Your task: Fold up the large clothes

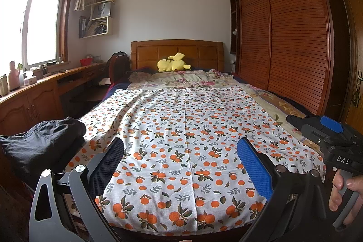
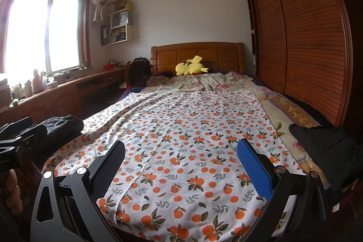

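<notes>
Left hand-held gripper (image 1: 180,152): fingers spread wide, nothing between them, hovering above the near end of the bed
Right hand-held gripper (image 2: 181,152): fingers likewise spread apart, grasping nothing, above the near end of the bed; seen from the left wrist view at the right edge, held by a hand (image 1: 344,192)
Orange-print sheet (image 1: 186,128): spread flat over the bed, a centre crease running lengthwise, some wrinkles toward the left side
Dark folded garment (image 1: 43,140): lying at the near left corner of the bed, on the sheet's edge
Black garment (image 2: 326,146): bunched at the near right edge of the bed, on the floral bedding beside the sheet
Yellow plush toy (image 1: 173,62): lying against the wooden headboard (image 1: 177,52)
Wardrobe (image 1: 285,37): slatted doors, along the right side
</notes>
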The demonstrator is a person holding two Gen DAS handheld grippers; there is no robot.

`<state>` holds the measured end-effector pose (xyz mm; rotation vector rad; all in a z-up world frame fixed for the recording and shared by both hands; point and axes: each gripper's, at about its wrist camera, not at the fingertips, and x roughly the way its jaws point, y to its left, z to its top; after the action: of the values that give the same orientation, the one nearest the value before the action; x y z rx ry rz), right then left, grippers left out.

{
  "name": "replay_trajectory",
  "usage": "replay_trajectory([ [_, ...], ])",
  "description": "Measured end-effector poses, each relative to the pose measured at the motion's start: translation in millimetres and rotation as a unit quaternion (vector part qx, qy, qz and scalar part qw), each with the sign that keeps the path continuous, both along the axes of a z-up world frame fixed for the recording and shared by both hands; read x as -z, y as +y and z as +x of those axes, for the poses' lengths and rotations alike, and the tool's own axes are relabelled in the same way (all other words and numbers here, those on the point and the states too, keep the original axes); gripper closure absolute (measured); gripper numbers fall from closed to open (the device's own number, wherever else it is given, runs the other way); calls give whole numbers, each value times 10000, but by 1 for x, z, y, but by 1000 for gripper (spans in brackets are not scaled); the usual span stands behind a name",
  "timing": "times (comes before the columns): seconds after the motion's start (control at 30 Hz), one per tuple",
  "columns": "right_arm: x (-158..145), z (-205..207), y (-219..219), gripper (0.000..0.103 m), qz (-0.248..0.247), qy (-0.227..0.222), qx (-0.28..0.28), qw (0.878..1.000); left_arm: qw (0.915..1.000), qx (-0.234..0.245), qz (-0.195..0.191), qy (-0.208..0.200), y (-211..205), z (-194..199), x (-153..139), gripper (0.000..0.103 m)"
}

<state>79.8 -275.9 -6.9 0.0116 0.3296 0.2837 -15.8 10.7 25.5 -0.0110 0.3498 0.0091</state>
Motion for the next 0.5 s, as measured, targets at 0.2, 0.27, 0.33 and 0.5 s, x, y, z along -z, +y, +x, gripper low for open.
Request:
replay_trajectory([
  [0.2, 0, 0, -1, 8, 1, -2, -1, 10000, 10000, -3, 7, -3, 1, 0, 0, 3],
  [0.27, 0, 0, 0, 8, 0, -4, -1, 10000, 10000, -1, 6, -2, 0, 0, 0, 3],
  [0.33, 0, 0, -1, 8, 2, -3, -4, 10000, 10000, 0, 5, -2, 0, 0, 0, 3],
  [0.5, 0, 0, -1, 8, 2, -2, 0, 10000, 10000, -15, 7, -1, 1, 0, 0, 3],
])
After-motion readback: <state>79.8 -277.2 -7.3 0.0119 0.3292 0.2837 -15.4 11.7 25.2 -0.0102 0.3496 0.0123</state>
